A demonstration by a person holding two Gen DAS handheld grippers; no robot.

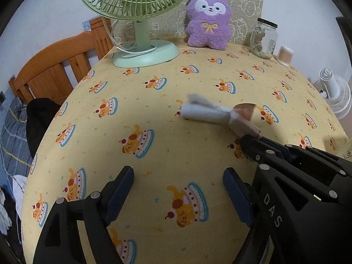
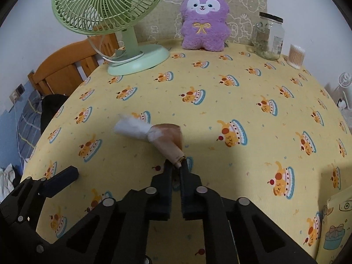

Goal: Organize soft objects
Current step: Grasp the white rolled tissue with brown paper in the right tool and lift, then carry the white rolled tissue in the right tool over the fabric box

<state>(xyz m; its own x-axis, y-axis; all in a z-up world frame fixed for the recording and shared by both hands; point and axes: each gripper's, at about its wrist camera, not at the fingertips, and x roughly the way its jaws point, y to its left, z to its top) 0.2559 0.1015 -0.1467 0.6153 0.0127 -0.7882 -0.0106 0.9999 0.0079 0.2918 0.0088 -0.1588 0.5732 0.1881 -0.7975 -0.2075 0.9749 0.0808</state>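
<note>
The yellow cake-print sheet (image 1: 154,101) is spread beneath both tongs. Far ahead of them, a green fan (image 2: 110,11) and purple plush (image 2: 203,19) are stood. The left gripper (image 1: 178,189) is held spread. The rolled sock (image 2: 154,135) is pinched at its brown end by the right gripper (image 2: 176,167).

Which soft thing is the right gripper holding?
The rolled white-and-brown sock, pinched at its brown end by the right gripper. The purple plush toy sits untouched at the back.
</note>
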